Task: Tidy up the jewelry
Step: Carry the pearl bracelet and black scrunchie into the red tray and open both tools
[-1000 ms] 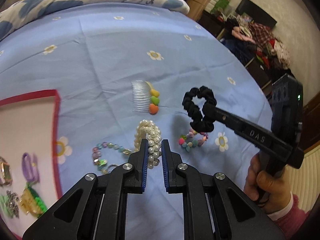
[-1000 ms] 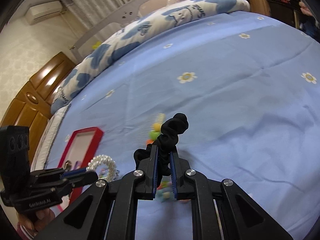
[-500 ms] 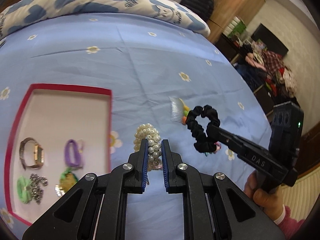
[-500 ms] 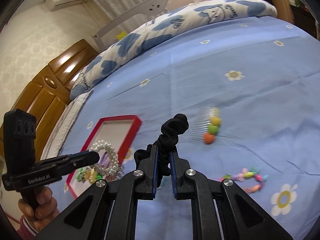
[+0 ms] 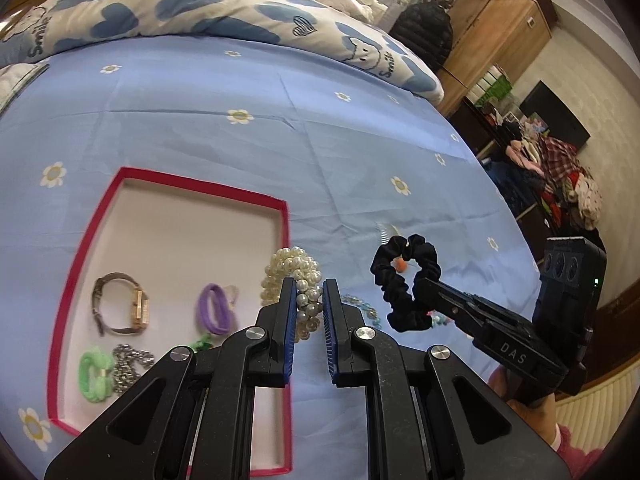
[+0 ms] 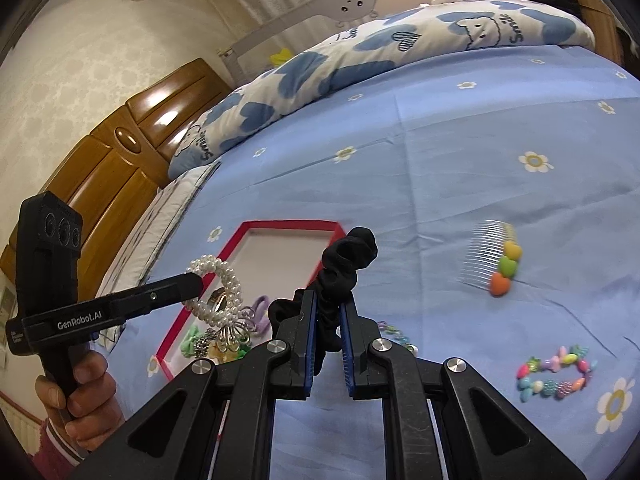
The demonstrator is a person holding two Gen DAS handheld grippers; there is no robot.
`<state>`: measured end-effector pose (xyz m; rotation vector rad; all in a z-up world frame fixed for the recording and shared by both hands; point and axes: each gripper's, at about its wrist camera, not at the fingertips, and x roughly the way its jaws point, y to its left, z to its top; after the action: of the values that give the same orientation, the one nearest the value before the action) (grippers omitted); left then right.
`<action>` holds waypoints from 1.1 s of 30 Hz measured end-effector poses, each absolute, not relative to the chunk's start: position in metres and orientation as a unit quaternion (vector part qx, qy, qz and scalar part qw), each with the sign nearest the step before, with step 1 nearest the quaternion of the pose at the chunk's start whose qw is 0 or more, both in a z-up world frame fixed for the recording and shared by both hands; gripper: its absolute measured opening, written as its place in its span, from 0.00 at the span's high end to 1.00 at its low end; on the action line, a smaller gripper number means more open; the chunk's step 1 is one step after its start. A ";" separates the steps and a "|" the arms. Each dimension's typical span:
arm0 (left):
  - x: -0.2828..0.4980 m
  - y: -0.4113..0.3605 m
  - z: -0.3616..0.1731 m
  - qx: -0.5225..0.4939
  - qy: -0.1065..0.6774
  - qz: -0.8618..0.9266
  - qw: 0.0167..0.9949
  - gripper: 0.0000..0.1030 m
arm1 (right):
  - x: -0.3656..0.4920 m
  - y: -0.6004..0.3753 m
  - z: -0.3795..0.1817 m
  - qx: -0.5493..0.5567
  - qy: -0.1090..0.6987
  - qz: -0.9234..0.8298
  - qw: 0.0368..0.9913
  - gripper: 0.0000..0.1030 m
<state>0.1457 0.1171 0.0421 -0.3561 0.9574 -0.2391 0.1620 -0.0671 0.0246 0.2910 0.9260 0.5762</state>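
My left gripper is shut on a white pearl bracelet and holds it in the air over the right edge of the red-rimmed tray. The bracelet also shows in the right wrist view. My right gripper is shut on a black scrunchie, held above the bed to the right of the tray; the scrunchie shows in the left wrist view. The tray holds a watch, a purple hair tie, a green scrunchie and a silver chain.
On the blue flowered sheet lie a clear comb with coloured hearts, a colourful bead bracelet and a second bead bracelet near the right gripper. A rolled duvet lies at the far side. A wooden headboard stands left.
Both grippers have lifted their items off the bed and moved left toward the tray. The pearl bracelet now hangs over the tray's right edge. The scrunchie follows close beside it.
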 end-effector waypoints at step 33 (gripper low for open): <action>0.213 0.195 -0.029 -0.089 0.498 0.032 0.862 0.89 | 0.223 0.066 -0.037 0.093 0.506 0.334 0.790 0.89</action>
<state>0.2135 0.1951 -0.0288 -0.1875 1.0443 0.0681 0.2226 0.0656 -0.0373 0.2004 1.0901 0.7182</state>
